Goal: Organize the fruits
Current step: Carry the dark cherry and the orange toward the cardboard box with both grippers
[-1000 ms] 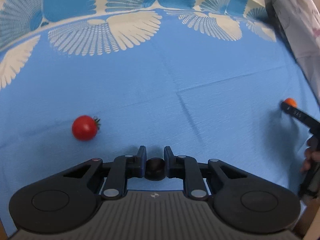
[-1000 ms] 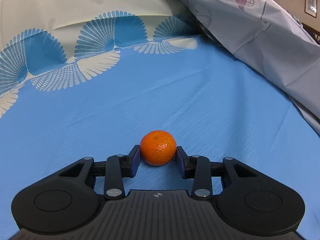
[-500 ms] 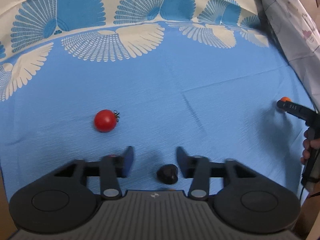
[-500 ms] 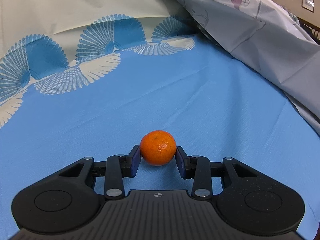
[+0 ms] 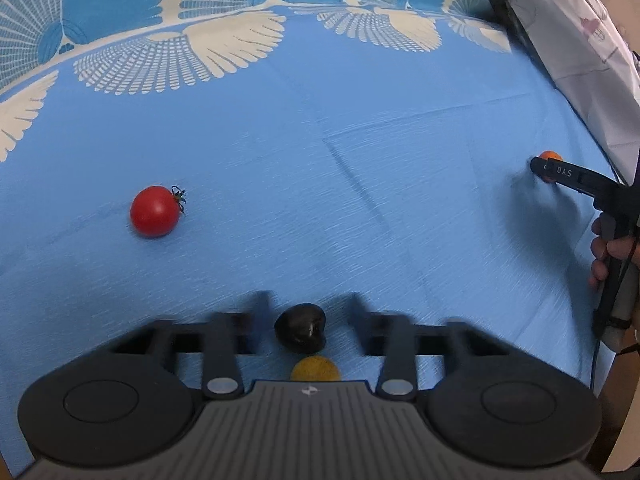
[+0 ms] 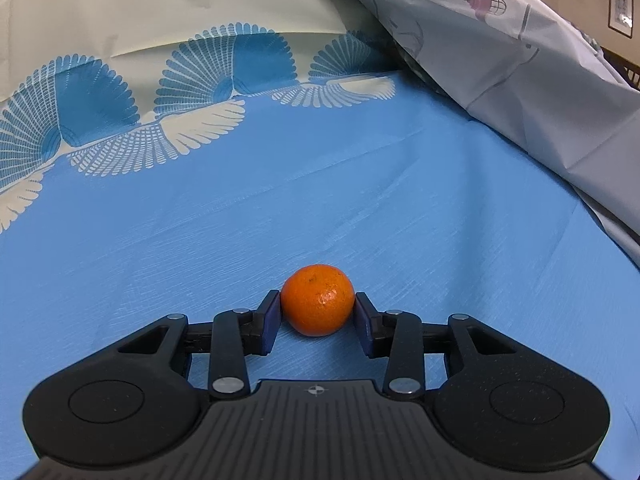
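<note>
This looks like a room in someone's home. The table [image 6: 360,208] is covered with a blue cloth [image 5: 360,120] printed with cream and blue fan shapes, the sort laid out for meals. A pale sheet [image 6: 520,52] with small drawn figures is draped along its right side. Behind it, on a tan wall, hang small framed pictures [image 6: 621,10]. Loose fruit sits on the cloth.

On the tablecloth [image 5: 320,128], as seen from the left wrist view, the tomato [image 5: 155,211] was found at 9 o'clock. The lumpy fruit [image 5: 300,328] was sat at 6 between the left gripper [image 5: 308,308] fingers, a round fruit [image 5: 316,369] was tucked right behind it, and the mandarin [image 5: 551,156] was parked way off at 3.
</note>
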A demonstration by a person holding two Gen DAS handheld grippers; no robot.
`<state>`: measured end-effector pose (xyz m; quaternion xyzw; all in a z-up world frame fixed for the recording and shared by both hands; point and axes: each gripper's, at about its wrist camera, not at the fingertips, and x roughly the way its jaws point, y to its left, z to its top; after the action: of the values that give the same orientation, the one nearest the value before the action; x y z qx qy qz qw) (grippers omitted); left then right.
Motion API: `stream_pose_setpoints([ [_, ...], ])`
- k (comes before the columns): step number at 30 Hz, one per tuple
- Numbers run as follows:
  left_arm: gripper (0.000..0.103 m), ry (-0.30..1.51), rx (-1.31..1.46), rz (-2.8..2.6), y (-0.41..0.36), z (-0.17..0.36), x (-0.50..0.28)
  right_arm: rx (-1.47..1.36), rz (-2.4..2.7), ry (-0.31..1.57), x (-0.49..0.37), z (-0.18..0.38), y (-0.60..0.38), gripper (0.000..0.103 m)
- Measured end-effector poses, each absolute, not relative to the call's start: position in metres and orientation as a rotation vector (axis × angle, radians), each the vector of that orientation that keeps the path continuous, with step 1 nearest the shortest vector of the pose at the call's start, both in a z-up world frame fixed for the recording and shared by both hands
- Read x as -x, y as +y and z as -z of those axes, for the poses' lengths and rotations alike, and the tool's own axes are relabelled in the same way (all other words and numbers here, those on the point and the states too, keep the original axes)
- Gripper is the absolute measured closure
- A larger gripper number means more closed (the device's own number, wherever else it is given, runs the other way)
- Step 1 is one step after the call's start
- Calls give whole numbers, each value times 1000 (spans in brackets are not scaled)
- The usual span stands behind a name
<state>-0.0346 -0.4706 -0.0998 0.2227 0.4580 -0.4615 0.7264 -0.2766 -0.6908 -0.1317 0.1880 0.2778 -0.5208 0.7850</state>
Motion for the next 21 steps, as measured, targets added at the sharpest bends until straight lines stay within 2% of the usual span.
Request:
stream_pose_setpoints([
  [9, 77, 1011, -449, 967, -457, 78, 31, -436, 1105, 569, 278, 117, -681, 63],
  [15, 77, 951, -371, 915, -420, 20, 35, -418, 1024, 476, 280, 71, -640, 63],
  [21, 77, 858, -327, 862, -352, -49, 55, -451, 882, 419, 285, 17, -553, 63],
])
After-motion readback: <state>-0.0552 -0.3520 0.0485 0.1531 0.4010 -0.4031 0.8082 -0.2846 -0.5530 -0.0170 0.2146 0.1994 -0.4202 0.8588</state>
